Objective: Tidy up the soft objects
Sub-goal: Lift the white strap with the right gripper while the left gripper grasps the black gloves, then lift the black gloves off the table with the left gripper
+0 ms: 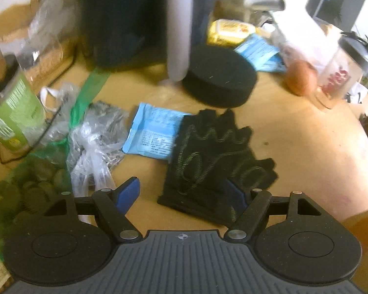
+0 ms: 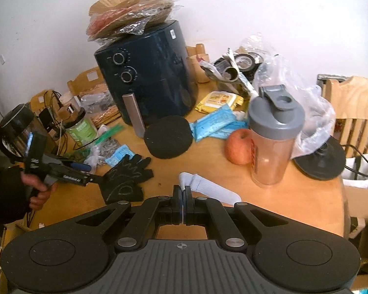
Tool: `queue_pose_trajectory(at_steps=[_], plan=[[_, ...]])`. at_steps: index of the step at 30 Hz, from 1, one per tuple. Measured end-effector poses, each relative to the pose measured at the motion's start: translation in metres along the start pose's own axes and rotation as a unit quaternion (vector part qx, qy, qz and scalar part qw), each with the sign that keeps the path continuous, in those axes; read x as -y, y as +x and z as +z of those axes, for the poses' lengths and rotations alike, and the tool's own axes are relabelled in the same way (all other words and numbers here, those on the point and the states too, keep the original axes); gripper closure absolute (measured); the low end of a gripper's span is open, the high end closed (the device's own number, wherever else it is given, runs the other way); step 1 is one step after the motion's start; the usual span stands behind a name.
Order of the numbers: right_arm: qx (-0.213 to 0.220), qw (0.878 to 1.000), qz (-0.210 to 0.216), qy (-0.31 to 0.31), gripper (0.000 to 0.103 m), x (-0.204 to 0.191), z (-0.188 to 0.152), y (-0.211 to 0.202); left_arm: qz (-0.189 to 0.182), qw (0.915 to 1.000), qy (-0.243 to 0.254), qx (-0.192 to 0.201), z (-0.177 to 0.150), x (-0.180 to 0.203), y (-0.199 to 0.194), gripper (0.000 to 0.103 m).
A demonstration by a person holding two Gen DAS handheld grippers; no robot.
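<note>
Gloves (image 1: 208,156) lie on the table (image 1: 306,152), bare wood at 3 o'clock out to its curved edge; left gripper (image 1: 184,193) gapes wide, empty, its right finger under the cuff; right gripper (image 2: 183,204) is clamped on a white sock (image 2: 208,187); only the right view shows sock and left hand (image 2: 38,191).
</note>
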State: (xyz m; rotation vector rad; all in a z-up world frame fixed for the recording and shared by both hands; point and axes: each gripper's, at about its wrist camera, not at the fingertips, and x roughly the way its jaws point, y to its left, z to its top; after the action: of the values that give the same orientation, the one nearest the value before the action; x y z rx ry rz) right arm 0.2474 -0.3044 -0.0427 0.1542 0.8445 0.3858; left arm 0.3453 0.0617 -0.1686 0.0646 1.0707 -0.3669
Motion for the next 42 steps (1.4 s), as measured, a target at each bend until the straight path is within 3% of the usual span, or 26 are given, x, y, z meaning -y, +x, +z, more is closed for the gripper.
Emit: queue_pose_trajectory(at_steps=[5, 6, 7, 9, 15, 21, 29, 42], plan=[[0.003, 1.000, -0.009, 0.007, 0.100, -0.002, -0.007, -0.007, -0.044, 0.9982, -0.032, -0.026, 0.001, -0.018, 0.026, 0.047], [0.003, 1.000, -0.011, 0.008, 0.100, -0.002, -0.008, -0.008, -0.049, 0.9979, -0.036, -0.024, 0.000, -0.019, 0.027, 0.056], [0.002, 1.000, -0.012, 0.010, 0.100, -0.003, -0.010, -0.009, -0.052, 0.9977, -0.038, -0.022, 0.001, -0.020, 0.026, 0.059], [0.001, 1.000, -0.015, 0.015, 0.100, -0.002, -0.012, -0.010, -0.053, 0.9971, -0.047, -0.028, 0.002, -0.020, 0.025, 0.078], [0.001, 1.000, -0.016, 0.019, 0.100, -0.002, -0.015, -0.009, -0.040, 0.9964, -0.066, -0.036, 0.000, -0.020, 0.020, 0.089], [0.004, 1.000, -0.010, 0.012, 0.100, -0.005, -0.011, -0.009, -0.049, 0.9959, -0.073, -0.021, 0.007, -0.016, 0.003, 0.096], [0.006, 1.000, 0.006, -0.001, 0.100, -0.012, -0.004, -0.009, -0.056, 0.9967, -0.056, 0.018, 0.015, 0.004, -0.039, 0.097], [0.005, 0.999, 0.041, -0.021, 0.100, -0.023, 0.005, -0.016, -0.026, 0.9968, -0.029, 0.070, 0.018, 0.043, -0.108, 0.097]])
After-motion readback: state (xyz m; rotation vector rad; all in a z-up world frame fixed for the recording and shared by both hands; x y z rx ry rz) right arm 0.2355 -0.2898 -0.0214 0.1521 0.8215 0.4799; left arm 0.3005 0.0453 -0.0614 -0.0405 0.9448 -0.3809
